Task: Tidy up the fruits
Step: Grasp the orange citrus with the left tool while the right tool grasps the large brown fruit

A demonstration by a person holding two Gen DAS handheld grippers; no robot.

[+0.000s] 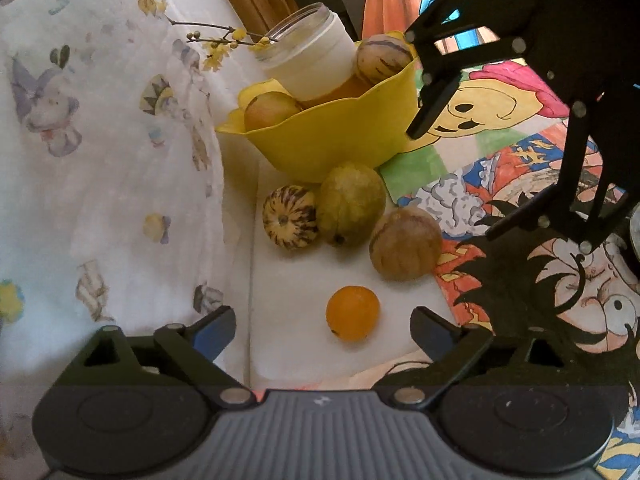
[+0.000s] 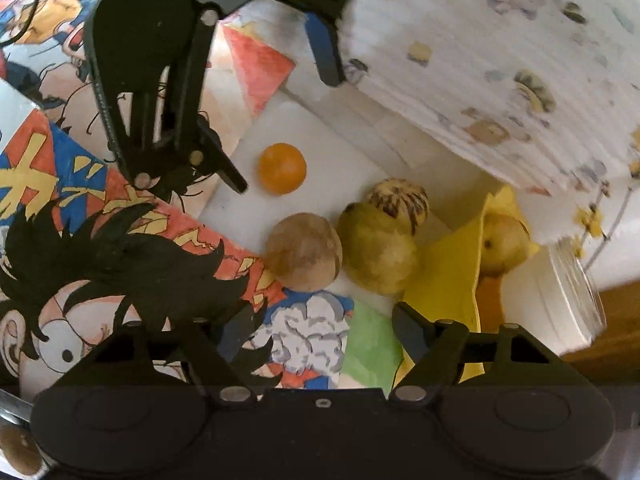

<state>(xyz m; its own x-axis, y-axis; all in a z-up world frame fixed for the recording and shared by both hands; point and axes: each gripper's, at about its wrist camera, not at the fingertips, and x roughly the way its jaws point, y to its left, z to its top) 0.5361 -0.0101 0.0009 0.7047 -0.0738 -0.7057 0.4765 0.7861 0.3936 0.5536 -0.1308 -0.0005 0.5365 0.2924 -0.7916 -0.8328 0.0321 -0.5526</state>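
My left gripper (image 1: 322, 330) stands apart at the bottom of its frame, nothing between the fingers; the small orange fruit (image 1: 353, 318) lies just above that gap on the white board (image 1: 296, 280). At centre a striped melon (image 1: 291, 222), a green fruit (image 1: 351, 203) and a brown fruit (image 1: 405, 243) sit in a row, touching. Above them the yellow bowl (image 1: 340, 140) holds an apple (image 1: 270, 109), another striped fruit (image 1: 383, 58) and a white jar (image 1: 308, 54) that hides much of its inside. My right gripper (image 2: 320, 338) also stands apart at lower centre of its own view, empty; its left finger is lost against the dark cartoon cloth (image 2: 132, 248). The bowl is half cut off there.
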